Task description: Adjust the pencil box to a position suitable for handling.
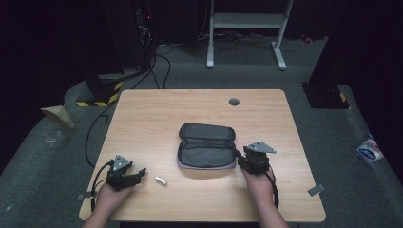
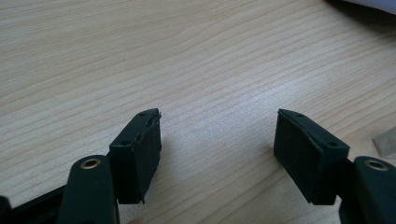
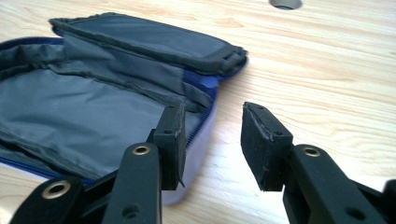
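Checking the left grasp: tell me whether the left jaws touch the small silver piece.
Apart. In the high view, bare table separates the left gripper from the silver piece.

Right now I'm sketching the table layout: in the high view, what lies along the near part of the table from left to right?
Left claw → small silvery object → open grey pouch → right claw.
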A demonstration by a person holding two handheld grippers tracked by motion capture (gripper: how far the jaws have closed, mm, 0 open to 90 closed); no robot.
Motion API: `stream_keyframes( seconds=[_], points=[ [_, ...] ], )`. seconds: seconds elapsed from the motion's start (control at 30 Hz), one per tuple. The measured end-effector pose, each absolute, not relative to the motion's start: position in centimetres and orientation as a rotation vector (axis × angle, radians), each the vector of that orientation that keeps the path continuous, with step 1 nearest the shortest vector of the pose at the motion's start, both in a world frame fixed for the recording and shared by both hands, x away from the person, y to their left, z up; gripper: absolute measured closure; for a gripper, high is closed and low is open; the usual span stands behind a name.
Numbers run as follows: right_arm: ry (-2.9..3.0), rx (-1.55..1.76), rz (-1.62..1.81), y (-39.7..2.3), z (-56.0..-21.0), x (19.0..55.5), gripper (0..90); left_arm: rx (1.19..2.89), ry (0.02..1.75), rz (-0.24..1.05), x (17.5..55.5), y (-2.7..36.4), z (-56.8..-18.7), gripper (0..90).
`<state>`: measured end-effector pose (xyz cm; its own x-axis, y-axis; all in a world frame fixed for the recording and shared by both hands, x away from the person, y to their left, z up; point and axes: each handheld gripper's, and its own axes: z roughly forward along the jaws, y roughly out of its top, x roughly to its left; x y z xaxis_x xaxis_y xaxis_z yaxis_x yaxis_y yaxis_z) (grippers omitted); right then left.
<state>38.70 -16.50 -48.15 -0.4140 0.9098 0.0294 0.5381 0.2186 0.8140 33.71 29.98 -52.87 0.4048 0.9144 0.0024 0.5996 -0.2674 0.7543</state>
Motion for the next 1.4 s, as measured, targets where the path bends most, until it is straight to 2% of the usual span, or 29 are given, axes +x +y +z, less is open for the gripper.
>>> stream_keyframes(
  seconds=[0.3, 0.77, 0.97, 1.07, 1.17, 1.4],
  points=[
    [2.007, 1.401, 1.017, -20.0, -49.3, 38.0, 58.7, 1.979, 1.287, 0.589, 33.7, 30.0, -52.9, 32.3],
    [2.022, 1.473, 0.856, -23.7, -52.2, 36.1, 41.0, 1.978, 1.289, 0.591, 33.7, 30.0, -52.9, 32.3],
    [2.014, 1.478, 0.865, -23.7, -52.3, 35.7, 38.1, 1.975, 1.289, 0.59, 33.7, 30.0, -52.9, 33.2],
    [2.008, 1.489, 0.86, -23.6, -52.3, 35.7, 38.1, 1.985, 1.278, 0.58, 33.5, 30.1, -52.8, 36.6],
    [2.007, 1.489, 0.86, -23.6, -52.3, 35.7, 38.1, 1.996, 1.243, 0.548, 33.0, 30.1, -52.5, 44.2],
    [2.007, 1.489, 0.86, -23.5, -52.3, 35.7, 38.1, 1.966, 1.176, 0.512, 32.0, 29.7, -51.5, 50.7]
  ],
)
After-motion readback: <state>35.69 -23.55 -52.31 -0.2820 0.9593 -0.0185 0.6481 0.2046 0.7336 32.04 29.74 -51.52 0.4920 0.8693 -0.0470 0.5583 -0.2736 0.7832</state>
